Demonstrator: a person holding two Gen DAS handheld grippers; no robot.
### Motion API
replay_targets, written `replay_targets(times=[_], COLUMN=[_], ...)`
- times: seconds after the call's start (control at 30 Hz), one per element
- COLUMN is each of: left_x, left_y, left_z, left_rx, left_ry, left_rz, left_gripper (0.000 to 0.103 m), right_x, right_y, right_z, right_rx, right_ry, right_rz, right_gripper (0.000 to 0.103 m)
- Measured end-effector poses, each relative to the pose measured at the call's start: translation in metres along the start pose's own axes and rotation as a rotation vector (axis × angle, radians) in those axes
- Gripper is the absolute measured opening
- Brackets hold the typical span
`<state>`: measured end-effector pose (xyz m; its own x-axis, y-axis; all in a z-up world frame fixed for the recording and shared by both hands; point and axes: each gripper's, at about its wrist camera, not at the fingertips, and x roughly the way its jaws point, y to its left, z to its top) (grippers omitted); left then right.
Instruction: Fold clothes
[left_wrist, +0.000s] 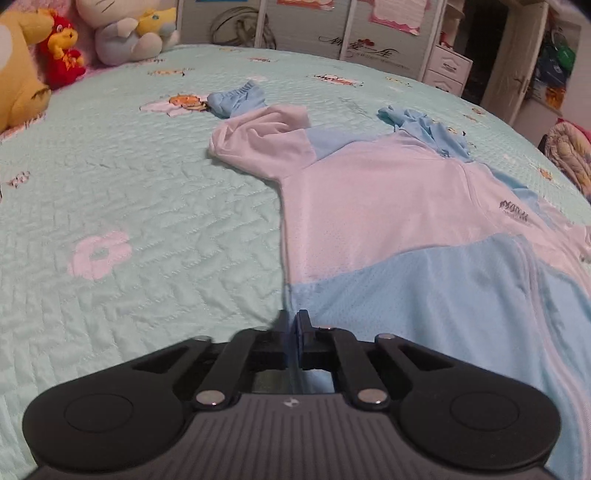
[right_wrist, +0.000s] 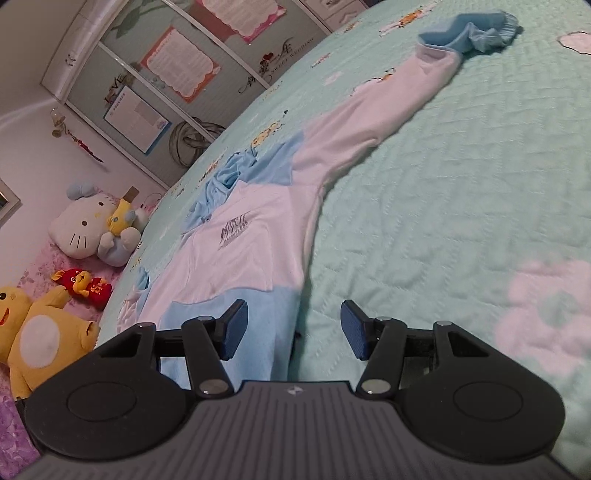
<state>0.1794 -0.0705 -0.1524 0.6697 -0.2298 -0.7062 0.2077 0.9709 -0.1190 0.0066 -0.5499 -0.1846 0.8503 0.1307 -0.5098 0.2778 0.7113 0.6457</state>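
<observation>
A white and light-blue hooded jacket (left_wrist: 388, 199) lies spread on the mint quilted bed (left_wrist: 129, 206). Its left sleeve (left_wrist: 258, 136) is bunched, with a blue cuff (left_wrist: 236, 98). My left gripper (left_wrist: 292, 325) is shut on the jacket's bottom left hem, and a sliver of blue fabric shows between the fingers. In the right wrist view the jacket (right_wrist: 243, 243) lies with its right sleeve (right_wrist: 388, 107) stretched out straight. My right gripper (right_wrist: 293, 325) is open over the jacket's bottom right hem, with its left finger above the blue fabric and its right finger above the quilt.
Plush toys sit at the head of the bed: a yellow one (left_wrist: 18, 70), a red one (left_wrist: 62, 51) and a white cat (left_wrist: 125, 33). A wardrobe (left_wrist: 314, 29) and white drawers (left_wrist: 447, 70) stand beyond the bed. A folded quilt (left_wrist: 569, 155) lies at the right.
</observation>
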Motion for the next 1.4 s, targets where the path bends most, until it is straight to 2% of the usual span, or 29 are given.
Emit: replay_targets(times=[0.03,0.07,0.1,0.3,0.4,0.43,0.47,0.53,0.57,0.63,0.67,0.7,0.73,0.77,0.8,0.83,0.9,1.0,1.03,1.07,1.13,1.3,1.33,1.4], left_x=[0.0,-0.001,-0.001,-0.003,-0.006,-0.006,-0.006,-0.005,-0.001,0.01,0.016,0.022,0.025,0.023,0.019,0.013,-0.002,-0.033,-0.043,-0.053,-0.071,-0.071,-0.071,-0.071], left_y=[0.003,0.007,0.012,0.022,0.026,0.026,0.025,0.021,0.017,0.01,0.007,0.004,0.003,0.008,0.012,0.016,0.024,0.025,0.019,0.012,-0.004,-0.031,-0.034,-0.039], left_z=[0.0,0.0,-0.001,0.001,0.003,0.004,0.008,0.014,0.019,0.023,0.023,0.024,0.025,0.025,0.024,0.021,0.015,-0.005,-0.014,-0.023,-0.04,-0.064,-0.065,-0.065], left_rx=[-0.002,-0.008,-0.021,-0.088,-0.137,-0.148,-0.15,-0.145,-0.121,-0.048,-0.006,0.037,0.06,0.047,0.04,0.037,0.006,-0.062,-0.066,-0.05,-0.014,0.063,0.075,0.102], left_ry=[-0.007,-0.014,-0.018,-0.019,-0.014,-0.017,-0.03,-0.054,-0.062,-0.057,-0.049,-0.041,-0.039,-0.045,-0.053,-0.062,-0.067,0.007,0.028,0.034,0.043,0.066,0.06,0.047], left_rz=[0.01,0.016,0.012,-0.033,-0.058,-0.062,-0.058,-0.053,-0.058,-0.016,0.018,0.051,0.078,0.094,0.127,0.171,0.159,0.004,-0.03,-0.041,-0.05,0.012,0.025,0.043], left_gripper=[0.004,0.004,0.004,0.004,0.009,0.015,0.029,0.047,0.051,0.05,0.026,0.016,0.015,0.008,0.006,0.006,0.006,0.008,0.014,0.03,0.055,0.055,0.053,0.039], right_x=[0.003,0.005,0.006,0.006,0.008,0.008,0.008,0.008,0.008,0.009,0.009,0.009,0.009,0.01,0.01,0.01,0.01,0.01,0.01,0.01,0.009,0.008,0.008,0.008], right_y=[0.002,0.004,0.003,-0.006,-0.012,-0.014,-0.016,-0.023,-0.024,-0.025,-0.025,-0.025,-0.025,-0.025,-0.025,-0.026,-0.027,-0.029,-0.029,-0.03,-0.031,-0.033,-0.033,-0.034], right_z=[0.0,0.0,-0.001,-0.007,-0.007,-0.007,-0.008,-0.009,-0.009,-0.01,-0.01,-0.01,-0.01,-0.01,-0.01,-0.01,-0.01,-0.011,-0.011,-0.011,-0.011,-0.013,-0.013,-0.014], right_rx=[-0.022,-0.043,-0.042,-0.017,-0.003,0.01,0.024,0.05,0.056,0.055,0.051,0.048,0.046,0.045,0.046,0.048,0.055,0.063,0.065,0.067,0.074,0.083,0.085,0.089], right_ry=[0.001,0.002,0.001,-0.011,-0.017,-0.02,-0.024,-0.031,-0.035,-0.039,-0.042,-0.043,-0.045,-0.046,-0.047,-0.049,-0.05,-0.052,-0.052,-0.053,-0.055,-0.059,-0.06,-0.061], right_rz=[-0.012,-0.023,-0.027,-0.026,-0.007,0.006,0.019,0.045,0.053,0.058,0.058,0.057,0.057,0.058,0.06,0.063,0.07,0.078,0.081,0.083,0.09,0.102,0.104,0.108], right_gripper=[0.033,0.01,0.004,0.0,0.0,0.0,0.0,0.0,0.0,0.0,0.0,0.0,0.0,0.0,0.0,0.0,0.0,0.0,0.0,0.0,0.0,0.0,0.0,0.0])
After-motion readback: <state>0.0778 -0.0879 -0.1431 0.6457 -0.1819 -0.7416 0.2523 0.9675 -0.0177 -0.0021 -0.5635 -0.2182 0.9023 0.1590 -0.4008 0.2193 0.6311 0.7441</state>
